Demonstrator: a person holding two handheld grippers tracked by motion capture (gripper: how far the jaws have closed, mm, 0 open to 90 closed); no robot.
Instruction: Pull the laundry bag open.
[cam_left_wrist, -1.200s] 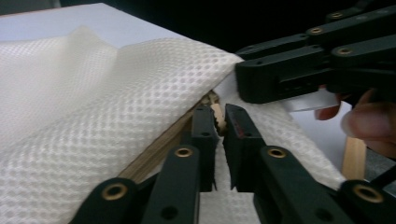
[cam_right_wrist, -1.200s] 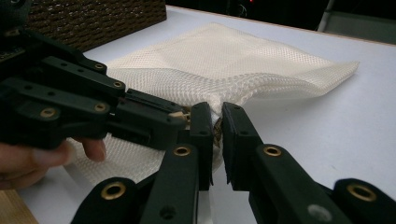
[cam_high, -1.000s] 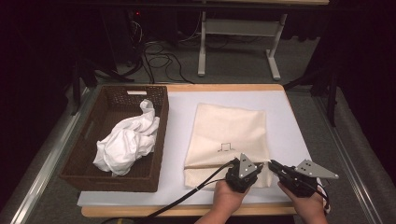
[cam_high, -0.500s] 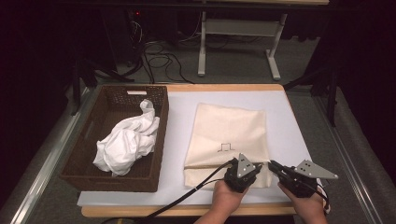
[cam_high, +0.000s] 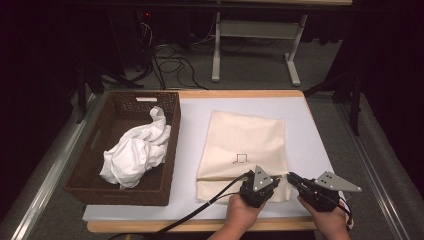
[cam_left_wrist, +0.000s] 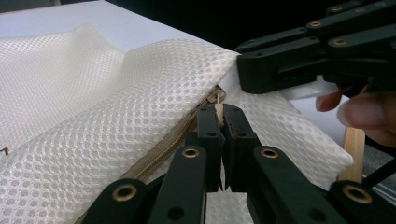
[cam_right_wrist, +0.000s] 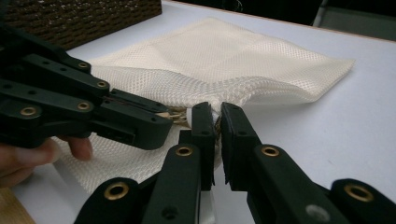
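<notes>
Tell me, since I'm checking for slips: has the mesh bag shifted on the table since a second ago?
No. The mesh bag lies the same way, its far edge equally short of the basket and table edge.

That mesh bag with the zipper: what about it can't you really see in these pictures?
- Zipper pull: left gripper view, mostly hidden between the left tongs.
- Bag edge in the right tongs: right gripper view, hidden by the jaws.
- Small mark on the mesh bag: high view, too small to read.

Dark room — grey floor (cam_high: 250, 70), tangled cables (cam_high: 165, 60), white desk legs (cam_high: 255, 50) beyond the table.
</notes>
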